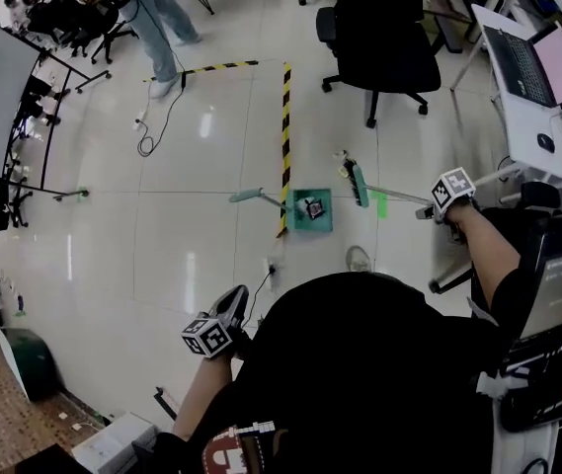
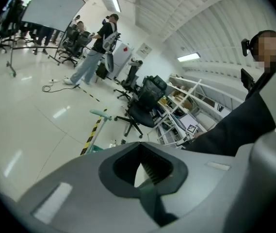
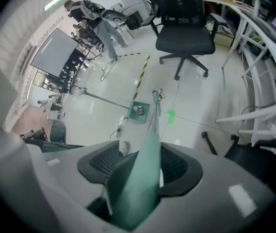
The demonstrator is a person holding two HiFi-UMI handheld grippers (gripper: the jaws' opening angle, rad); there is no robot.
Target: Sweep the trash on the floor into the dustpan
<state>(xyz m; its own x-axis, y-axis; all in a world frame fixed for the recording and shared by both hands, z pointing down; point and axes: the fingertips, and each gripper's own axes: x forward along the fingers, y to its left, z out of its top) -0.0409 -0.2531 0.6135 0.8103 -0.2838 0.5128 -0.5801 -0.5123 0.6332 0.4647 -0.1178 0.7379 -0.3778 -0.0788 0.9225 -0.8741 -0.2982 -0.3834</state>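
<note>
A green dustpan [image 1: 320, 221] stands on the white floor with a piece of trash [image 1: 312, 206] in it; its long handle [image 1: 247, 196] leans to the left. The broom head [image 1: 359, 183] rests on the floor just right of the dustpan. My right gripper [image 1: 429, 209] is shut on the broom's pale green handle [image 3: 150, 147], which runs down to the broom head [image 3: 155, 97] beside the dustpan [image 3: 134, 115]. My left gripper [image 1: 235, 300] hangs near my body, well short of the dustpan, with its jaws together and nothing in them [image 2: 145, 168]. The dustpan handle [image 2: 100, 114] shows ahead of it.
A yellow-black tape line [image 1: 284, 136] runs up the floor to the dustpan. A black office chair [image 1: 384, 38] stands behind the broom. A desk with a laptop [image 1: 527, 67] is at the right. A cable [image 1: 152, 131] and a person's legs [image 1: 167, 28] are at the far left.
</note>
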